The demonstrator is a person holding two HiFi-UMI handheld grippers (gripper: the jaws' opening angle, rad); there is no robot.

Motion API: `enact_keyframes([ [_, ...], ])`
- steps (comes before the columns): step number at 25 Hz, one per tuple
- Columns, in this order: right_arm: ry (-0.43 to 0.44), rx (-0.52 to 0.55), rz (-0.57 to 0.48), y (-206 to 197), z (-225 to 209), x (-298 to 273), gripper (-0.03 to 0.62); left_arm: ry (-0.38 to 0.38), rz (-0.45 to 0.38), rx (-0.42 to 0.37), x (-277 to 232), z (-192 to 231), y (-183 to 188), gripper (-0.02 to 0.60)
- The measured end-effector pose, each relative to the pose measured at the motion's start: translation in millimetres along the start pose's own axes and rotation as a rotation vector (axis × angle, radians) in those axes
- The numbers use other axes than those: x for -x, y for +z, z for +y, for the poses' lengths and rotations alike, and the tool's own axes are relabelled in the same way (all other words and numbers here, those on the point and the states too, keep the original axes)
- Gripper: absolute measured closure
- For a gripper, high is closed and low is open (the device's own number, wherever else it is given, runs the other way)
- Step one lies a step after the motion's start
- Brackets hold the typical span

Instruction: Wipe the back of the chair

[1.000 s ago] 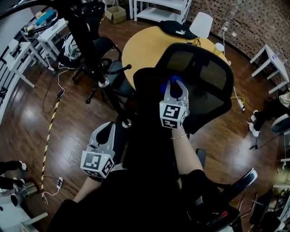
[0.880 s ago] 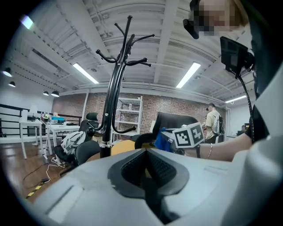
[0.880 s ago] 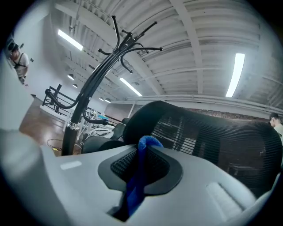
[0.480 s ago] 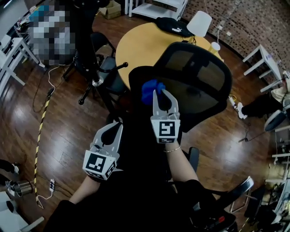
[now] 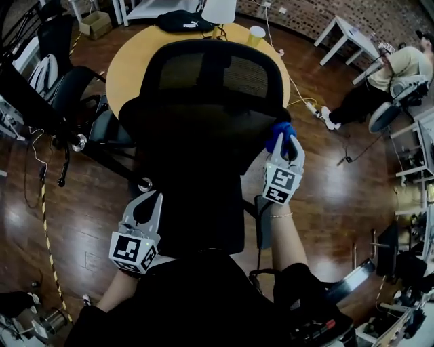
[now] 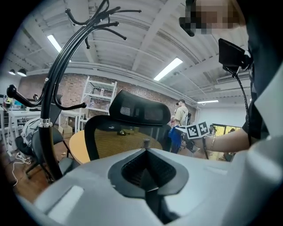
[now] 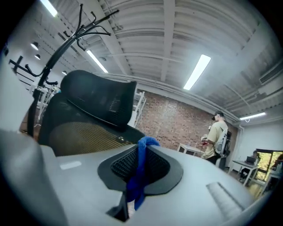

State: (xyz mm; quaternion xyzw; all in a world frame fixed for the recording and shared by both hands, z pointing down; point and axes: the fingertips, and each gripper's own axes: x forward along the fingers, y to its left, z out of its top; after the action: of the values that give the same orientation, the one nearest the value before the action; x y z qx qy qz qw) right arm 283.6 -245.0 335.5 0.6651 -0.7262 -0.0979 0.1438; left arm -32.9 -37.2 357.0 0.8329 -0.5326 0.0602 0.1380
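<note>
A black mesh office chair fills the middle of the head view, its back toward me and its headrest on top. My right gripper is shut on a blue cloth at the right edge of the chair back; in the right gripper view the cloth is pinched between the jaws, with the chair to their left. My left gripper hangs low at the left of the chair, apart from it, its jaws shut with nothing between them.
A round yellow table stands behind the chair with a white lamp and a black bag on it. A black coat stand is at the left. A person sits at the far right; another person stands by the brick wall.
My right gripper has carried the blue cloth from the left part of the chair back to its right edge. My view has shifted, and the chair now sits centred. The left gripper stays low.
</note>
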Motion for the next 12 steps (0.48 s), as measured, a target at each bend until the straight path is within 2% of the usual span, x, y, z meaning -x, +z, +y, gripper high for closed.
enact_keyframes([
  [2, -0.035, -0.001, -0.008, -3.4, -23.7, -9.8, 0.56, 0.017, 0.014, 0.006, -3.8, -6.3, -2.5, 0.575],
  [4, -0.023, 0.015, -0.021, -3.6, -29.0, -23.8, 0.56, 0.053, 0.024, 0.007, -5.2, -7.9, -3.5, 0.574],
  [8, 0.005, 0.057, -0.034, -0.3, -13.5, -48.7, 0.56, 0.121, 0.028, 0.001, -3.6, -6.7, 0.2, 0.574],
  [12, 0.014, 0.048, -0.076, 12.9, 4.8, -56.6, 0.56, 0.195, 0.024, 0.026, 4.2, -3.2, -1.7, 0.574],
])
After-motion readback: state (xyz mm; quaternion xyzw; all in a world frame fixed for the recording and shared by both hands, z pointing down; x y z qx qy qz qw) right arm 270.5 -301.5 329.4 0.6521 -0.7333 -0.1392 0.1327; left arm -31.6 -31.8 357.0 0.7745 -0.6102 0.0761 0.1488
